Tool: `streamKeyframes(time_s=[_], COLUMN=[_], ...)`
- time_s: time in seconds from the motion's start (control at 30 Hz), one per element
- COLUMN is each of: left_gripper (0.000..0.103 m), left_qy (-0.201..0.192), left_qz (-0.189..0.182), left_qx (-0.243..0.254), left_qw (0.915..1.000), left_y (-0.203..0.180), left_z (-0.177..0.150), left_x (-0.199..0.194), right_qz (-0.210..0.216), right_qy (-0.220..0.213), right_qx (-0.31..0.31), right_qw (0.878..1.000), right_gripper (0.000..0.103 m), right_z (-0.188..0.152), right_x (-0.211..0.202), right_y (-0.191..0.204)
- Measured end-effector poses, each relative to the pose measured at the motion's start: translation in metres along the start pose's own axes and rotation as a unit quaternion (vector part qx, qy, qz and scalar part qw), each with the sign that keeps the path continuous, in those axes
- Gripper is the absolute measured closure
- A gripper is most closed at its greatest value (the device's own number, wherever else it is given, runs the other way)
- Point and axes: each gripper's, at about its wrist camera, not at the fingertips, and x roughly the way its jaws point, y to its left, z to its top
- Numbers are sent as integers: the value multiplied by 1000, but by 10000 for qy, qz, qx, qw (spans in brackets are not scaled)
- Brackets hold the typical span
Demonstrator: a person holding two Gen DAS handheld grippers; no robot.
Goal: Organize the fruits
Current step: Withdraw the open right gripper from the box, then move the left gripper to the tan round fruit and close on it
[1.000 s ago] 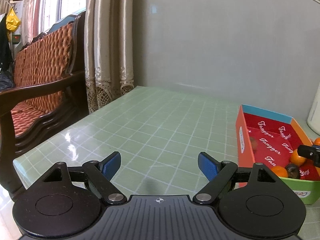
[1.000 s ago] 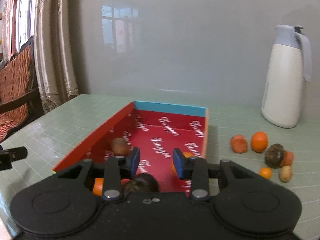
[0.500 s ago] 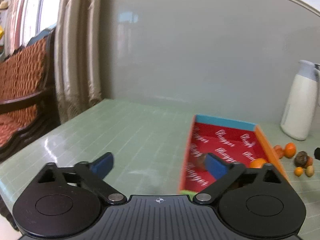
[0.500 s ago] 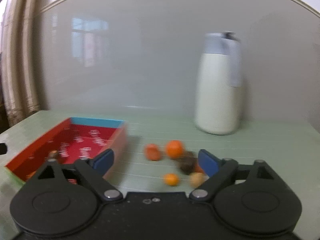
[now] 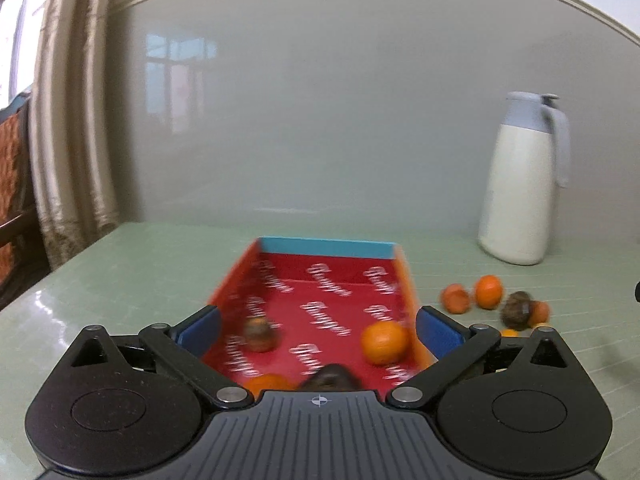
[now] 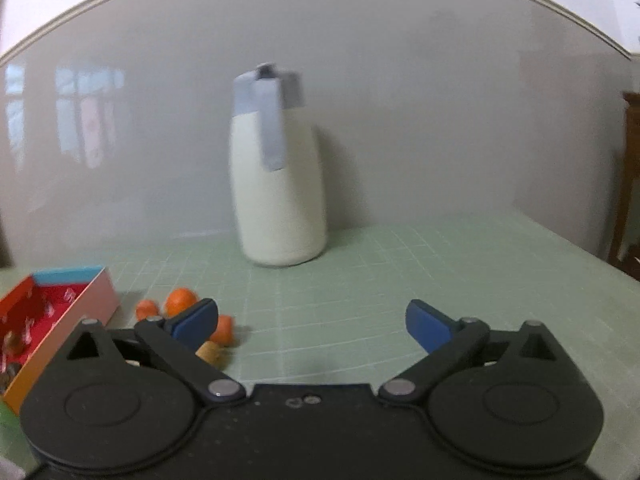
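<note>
A red cardboard box (image 5: 328, 280) with orange sides holds an orange (image 5: 384, 342), a brown fruit (image 5: 259, 335) and more fruit near my left gripper (image 5: 318, 332), which is open and empty above the box's near end. Loose fruits lie right of the box: an orange (image 5: 488, 291), a small red-orange one (image 5: 456, 299) and a brown one (image 5: 518, 310). My right gripper (image 6: 312, 326) is open and empty over the table. Its left finger covers part of the loose fruits (image 6: 181, 302). The box (image 6: 52, 300) is at its far left.
A white jug with a grey lid (image 6: 278, 184) stands at the back of the green grid-patterned table (image 6: 400, 272); it also shows in the left wrist view (image 5: 520, 184). Curtains (image 5: 68, 140) and a wooden sofa are at the left. A grey wall is behind.
Both grippers have swung to the right. The left one now faces the box instead of the sofa. The right one opened wide and moved from over the box toward the jug.
</note>
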Motion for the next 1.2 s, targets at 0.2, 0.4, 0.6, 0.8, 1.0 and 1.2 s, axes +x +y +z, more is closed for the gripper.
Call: streamKeyframes(time_s=[0.2, 0.4, 0.6, 0.8, 1.0, 1.2], left_gripper=[1, 1, 1, 1, 25, 47], left_qy=[1, 193, 340, 399, 637, 846], left_qz=[-359, -704, -867, -1067, -1199, -1327], left_qx=[100, 262, 479, 570, 687, 691], left_qw=[9993, 9970, 9945, 9919, 9884, 9851], left_y=[-38, -78, -115, -142, -168, -185], left_z=[-1, -6, -13, -15, -19, -22], left_x=[5, 18, 30, 34, 47, 58], right_qz=[-283, -532, -741, -953, -1122, -1224], right_qy=[15, -99, -99, -111, -110, -83], right_qx=[154, 364, 439, 665, 752, 824], right_qw=[9995, 9979, 9962, 9932, 9908, 9890], right_gripper=[2, 2, 2, 2, 2, 2], right_z=[-5, -2, -1, -2, -2, -2], right_x=[4, 11, 18, 19, 18, 22], right_y=[-26, -47, -71, -98, -113, -122])
